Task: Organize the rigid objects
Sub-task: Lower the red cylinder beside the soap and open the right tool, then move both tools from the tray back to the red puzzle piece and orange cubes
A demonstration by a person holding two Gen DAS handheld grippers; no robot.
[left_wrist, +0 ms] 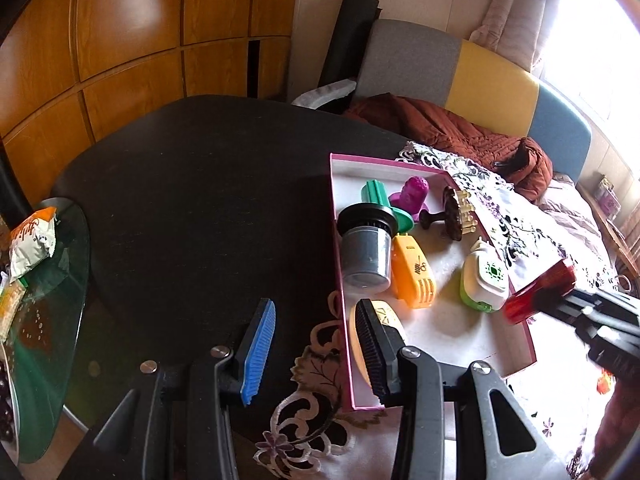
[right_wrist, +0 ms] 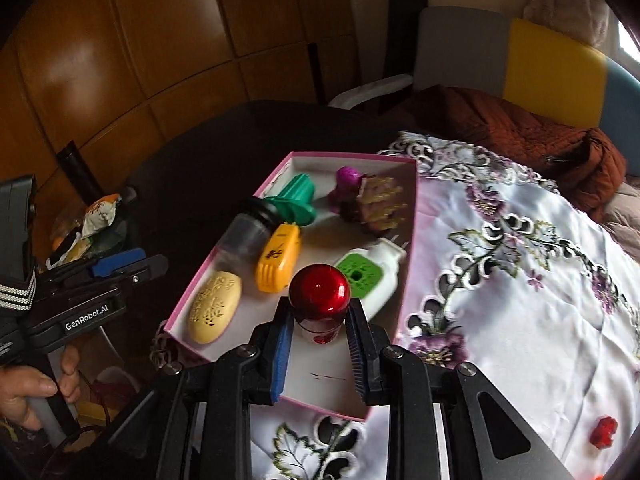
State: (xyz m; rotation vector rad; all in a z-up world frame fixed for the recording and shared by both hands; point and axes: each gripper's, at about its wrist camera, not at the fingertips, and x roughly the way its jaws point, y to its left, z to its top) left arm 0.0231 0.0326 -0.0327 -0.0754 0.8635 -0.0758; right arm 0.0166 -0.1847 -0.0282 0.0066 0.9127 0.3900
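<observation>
The right tongs (right_wrist: 318, 356) are clamping a red bottle (right_wrist: 320, 296) and hovering it over the near end of the pink box (right_wrist: 276, 176). The left tongs (left_wrist: 316, 344) are hanging part-open, empty. Next comes lowering it onto the bare spot near the green-and-white case (right_wrist: 370, 276).

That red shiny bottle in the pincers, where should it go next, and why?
Probably lower the red bottle, held by the right gripper, onto the bare floor of the pink-edged box just beneath it. The other toys already lie further back in the box, so that near corner looks free.
</observation>
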